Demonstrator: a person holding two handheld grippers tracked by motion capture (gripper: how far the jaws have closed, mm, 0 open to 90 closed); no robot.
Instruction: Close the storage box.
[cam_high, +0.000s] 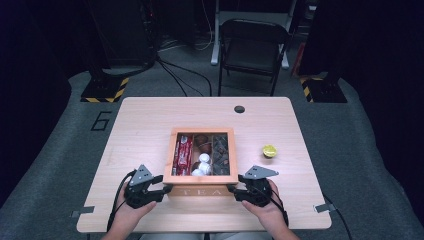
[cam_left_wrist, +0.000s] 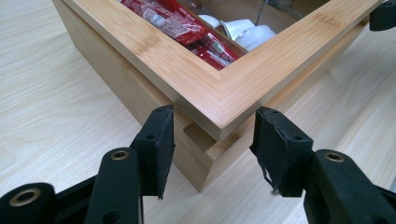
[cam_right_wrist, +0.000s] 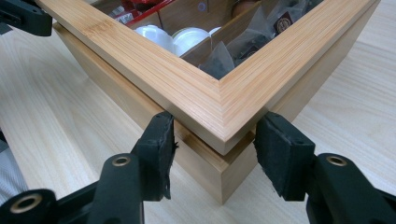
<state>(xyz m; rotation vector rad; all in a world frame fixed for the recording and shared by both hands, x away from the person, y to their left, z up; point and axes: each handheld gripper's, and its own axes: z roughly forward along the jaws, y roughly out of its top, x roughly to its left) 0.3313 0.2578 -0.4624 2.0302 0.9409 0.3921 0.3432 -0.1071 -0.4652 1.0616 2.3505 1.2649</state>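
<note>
One wooden tea box (cam_high: 201, 190), three compartments, one yellow cup (cam_high: 270, 150) beside it. Two grippers — left gripper (cam_high: 166, 188), right gripper (cam_high: 233, 189) — each spread wide astride a near corner; compartment contents partly hidden.

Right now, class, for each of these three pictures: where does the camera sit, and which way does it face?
High view: above the person's side, facing forward and down on the table; both hands and tongs show.
Left gripper view: rides the left tongs, facing the tea box at a near corner.
Right gripper view: rides the right tongs, facing the box's other near corner.
Shared: both gripper views show the white pods.
</note>
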